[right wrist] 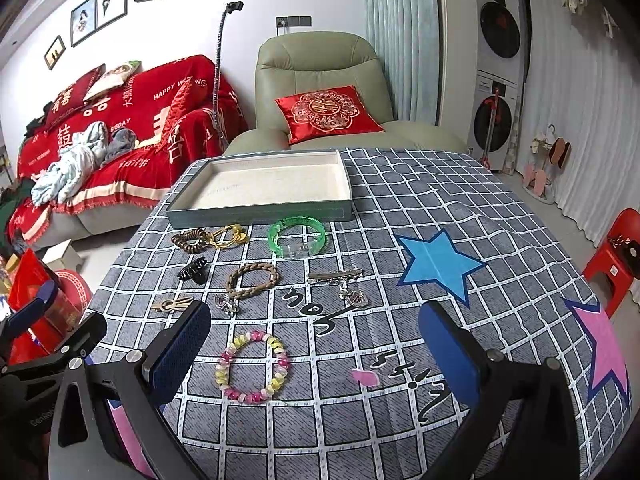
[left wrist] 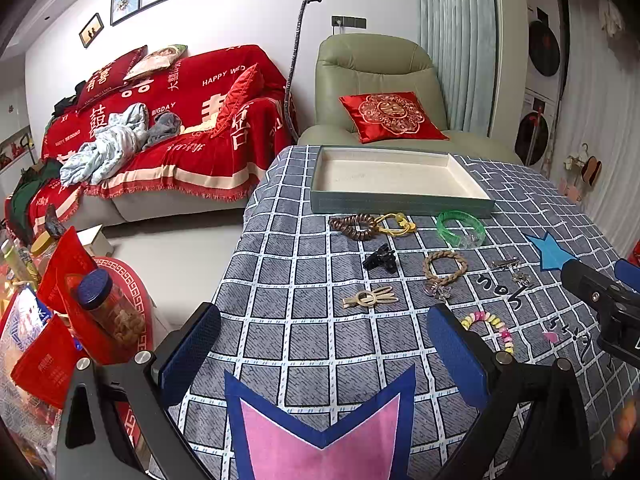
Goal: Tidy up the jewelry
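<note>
Two views, left wrist first: the left tool (left wrist: pixel 320 344) hangs wide open over the checked tabletop (left wrist: pixel 280 336), blue pads apart, nothing between them. Far ahead sits the shallow tray (left wrist: pixel 400 202), cream inside. Just near of it, a brown bead bracelet (left wrist: pixel 354 226) touches a yellow cord piece (left wrist: pixel 396 226), and a green bangle (left wrist: pixel 460 226) lies to their right. Nearer still: black claw clip (left wrist: pixel 381 258), braided tan band (left wrist: pixel 445 267), beige hair clip (left wrist: pixel 370 298). The pastel coil bracelet (left wrist: pixel 490 326) peeks out beside the right finger.

Over to the right wrist view: the right tool (right wrist: pixel 316 344) also gapes open, holding nothing. That pastel coil bracelet (right wrist: pixel 252 368) lies flat on the cloth between the fingers, closer to the left one. A silver bar clip (right wrist: pixel 336 275) and a heart charm (right wrist: pixel 354 298) rest beyond, left of the blue star (right wrist: pixel 440 264).
</note>
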The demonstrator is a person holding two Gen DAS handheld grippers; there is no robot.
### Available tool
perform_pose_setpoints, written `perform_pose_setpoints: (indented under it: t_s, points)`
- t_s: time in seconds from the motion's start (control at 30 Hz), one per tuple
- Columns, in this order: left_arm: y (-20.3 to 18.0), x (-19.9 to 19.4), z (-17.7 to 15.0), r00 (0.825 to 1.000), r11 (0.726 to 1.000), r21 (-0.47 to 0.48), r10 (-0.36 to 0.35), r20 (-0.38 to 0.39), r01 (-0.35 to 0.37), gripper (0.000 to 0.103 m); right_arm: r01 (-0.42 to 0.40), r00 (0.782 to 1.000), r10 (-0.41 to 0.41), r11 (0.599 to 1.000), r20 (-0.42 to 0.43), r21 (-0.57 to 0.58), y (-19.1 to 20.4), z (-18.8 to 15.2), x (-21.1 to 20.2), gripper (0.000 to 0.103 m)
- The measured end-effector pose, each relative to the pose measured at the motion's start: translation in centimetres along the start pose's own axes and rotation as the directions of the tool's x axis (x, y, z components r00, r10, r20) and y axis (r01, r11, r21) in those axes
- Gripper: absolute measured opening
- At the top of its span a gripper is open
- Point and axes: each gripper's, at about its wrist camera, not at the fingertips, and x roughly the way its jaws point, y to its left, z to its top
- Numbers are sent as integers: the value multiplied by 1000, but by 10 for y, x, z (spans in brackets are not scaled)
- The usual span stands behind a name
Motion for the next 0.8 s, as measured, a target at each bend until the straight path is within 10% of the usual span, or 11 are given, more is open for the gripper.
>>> perform_pose_setpoints:
  t_s: [0.8]
  points:
    - [-2,8,0,1000,1000,11,-6,-26,7,103,-1,1000,1,1000,-7,3,4,3,1,103]
